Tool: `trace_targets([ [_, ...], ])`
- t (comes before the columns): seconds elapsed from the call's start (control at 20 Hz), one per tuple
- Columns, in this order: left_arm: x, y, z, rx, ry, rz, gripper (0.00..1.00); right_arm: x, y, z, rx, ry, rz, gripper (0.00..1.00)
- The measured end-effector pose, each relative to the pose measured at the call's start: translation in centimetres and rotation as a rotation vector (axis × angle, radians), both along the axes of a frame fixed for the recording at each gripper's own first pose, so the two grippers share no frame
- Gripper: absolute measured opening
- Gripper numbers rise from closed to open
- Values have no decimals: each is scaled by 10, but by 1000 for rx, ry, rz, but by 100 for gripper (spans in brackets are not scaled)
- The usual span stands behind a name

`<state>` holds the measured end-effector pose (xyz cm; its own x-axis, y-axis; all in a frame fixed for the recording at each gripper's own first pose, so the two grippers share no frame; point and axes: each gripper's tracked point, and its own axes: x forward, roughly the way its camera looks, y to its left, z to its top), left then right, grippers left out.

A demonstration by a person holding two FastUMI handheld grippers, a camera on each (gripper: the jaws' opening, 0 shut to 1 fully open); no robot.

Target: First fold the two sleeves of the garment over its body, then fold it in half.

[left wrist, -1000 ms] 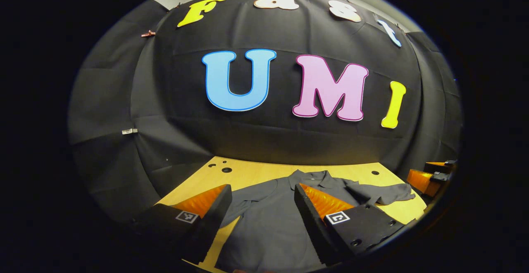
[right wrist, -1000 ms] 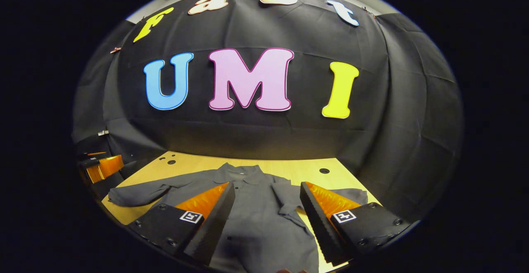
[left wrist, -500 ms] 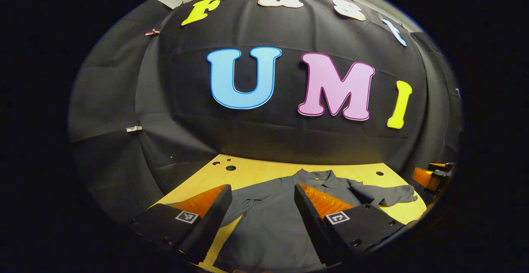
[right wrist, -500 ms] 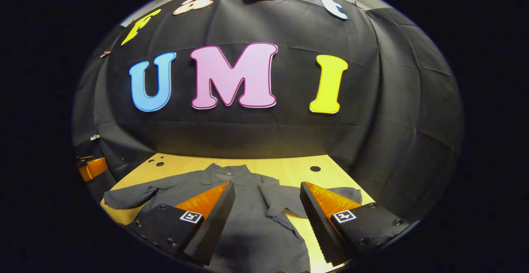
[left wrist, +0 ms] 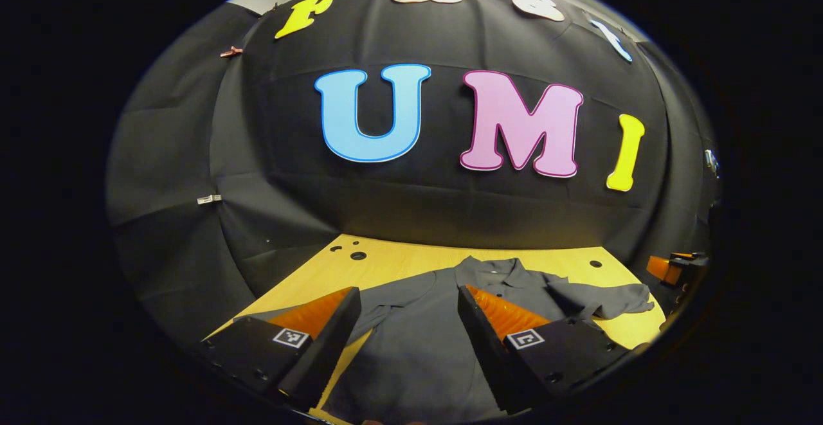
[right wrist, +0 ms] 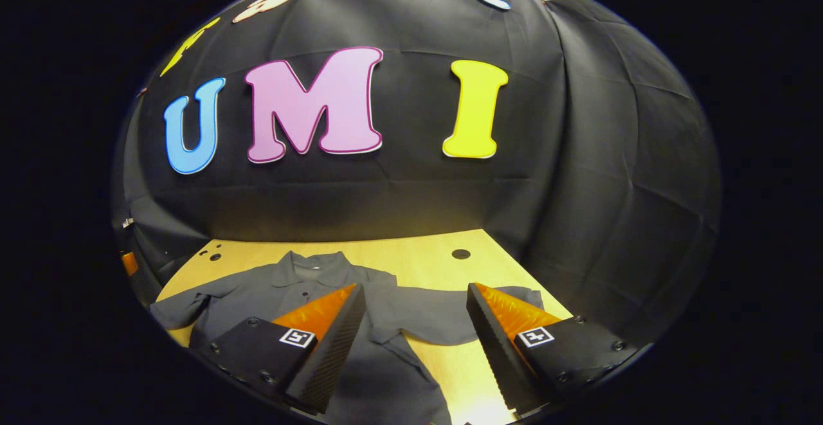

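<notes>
A grey shirt (left wrist: 418, 348) lies flat on the wooden desk (left wrist: 398, 261), both sleeves unfolded. Left tongs (left wrist: 405, 309) and right tongs (right wrist: 415, 306) hover spread above it, holding nothing. Their fingers hide parts of the shirt, and its hem is cut off.

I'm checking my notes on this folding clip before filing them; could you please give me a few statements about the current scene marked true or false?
1. The grey shirt lies on a wooden table. True.
2. Both sleeves are already folded over the body. False: the right sleeve and left sleeve lie spread outwards.
3. The right gripper is open, holding nothing. True.
4. The left gripper is shut on the collar. False: it is open, and the collar lies beyond it.
</notes>
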<state>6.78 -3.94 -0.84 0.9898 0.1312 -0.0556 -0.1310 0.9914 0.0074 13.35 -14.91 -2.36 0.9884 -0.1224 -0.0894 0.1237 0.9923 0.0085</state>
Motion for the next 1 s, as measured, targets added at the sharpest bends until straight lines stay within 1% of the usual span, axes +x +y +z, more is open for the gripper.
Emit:
trace_targets([
  [0.15, 4, -9, -5, -1, 14, 19, 96, 15, -33, -17, 17, 50, -37, 98],
  [0.3, 7, -20, -10, -3, 31, 16, 96, 27, -70, -31, 62, 83, -98, 98],
  [0.55, 11, -30, -14, -9, 42, 45, 96, 46, -138, -65, 133, 155, -206, 98],
  [0.65, 11, -35, -21, -12, 57, 51, 96, 50, -161, -82, 139, 191, -235, 98],
  [0.85, 14, -45, -31, 2, 82, 49, 96, 58, -191, -108, 157, 249, -274, 99],
  [1.0, 17, -50, -32, 3, 86, 53, 96, 67, -205, -127, 196, 289, -288, 99],
])
